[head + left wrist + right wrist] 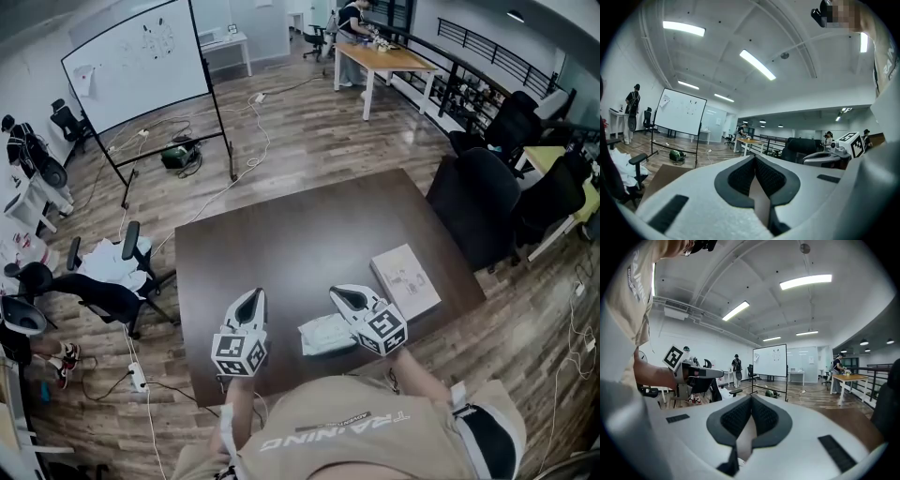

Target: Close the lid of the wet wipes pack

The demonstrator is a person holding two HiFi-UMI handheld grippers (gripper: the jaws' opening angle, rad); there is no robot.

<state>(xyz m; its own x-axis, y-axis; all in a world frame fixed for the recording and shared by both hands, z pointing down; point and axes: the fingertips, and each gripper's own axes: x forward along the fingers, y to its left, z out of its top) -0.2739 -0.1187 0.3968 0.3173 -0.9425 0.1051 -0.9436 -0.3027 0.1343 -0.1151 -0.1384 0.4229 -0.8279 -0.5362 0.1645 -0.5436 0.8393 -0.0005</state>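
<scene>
The wet wipes pack (322,336), pale and flat, lies near the front edge of the dark brown table (300,230). I cannot tell how its lid stands. My right gripper (343,294) hovers over the pack's right end, jaws together and holding nothing. To the left of the pack, my left gripper (252,299) is also shut and empty. Both gripper views look out level across the room and do not show the pack. In the left gripper view the left gripper (754,158) sees the right gripper (833,153); in the right gripper view the right gripper (751,397) sees the left gripper (696,373).
A flat white box (405,279) lies on the table to the right of the pack. Black office chairs (487,202) stand off the table's right edge and another chair (103,281) at its left. A whiteboard (141,61) stands beyond the far side.
</scene>
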